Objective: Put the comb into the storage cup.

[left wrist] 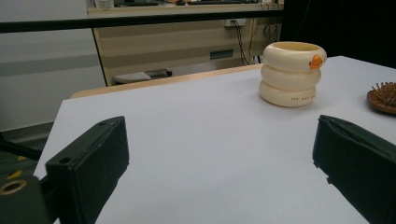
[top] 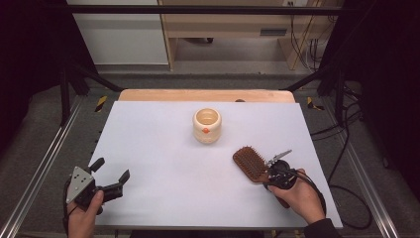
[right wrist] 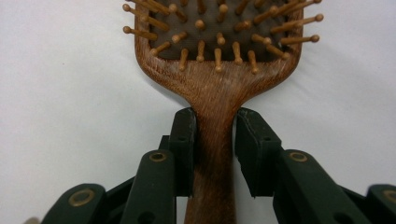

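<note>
A wooden paddle hairbrush (top: 250, 162) lies bristles up on the right part of the white table (top: 163, 148). My right gripper (top: 274, 174) is shut on its handle just below the head. In the right gripper view both black pads (right wrist: 186, 135) press the sides of the hairbrush's (right wrist: 217, 56) handle, with my right gripper (right wrist: 215, 135) low over the table. My left gripper (top: 112, 169) rests near the front left edge, jaws wide apart with nothing between them. In the left gripper view, my left gripper (left wrist: 219, 154) looks across bare table toward the hairbrush's edge (left wrist: 384, 97).
A cream ringed cup (top: 206, 125) with a small orange mark stands upright at the middle back of the table; the cup (left wrist: 290, 74) is far ahead of the left jaws. Metal rails (top: 44, 163) and cables (top: 346, 148) run along both sides of the table.
</note>
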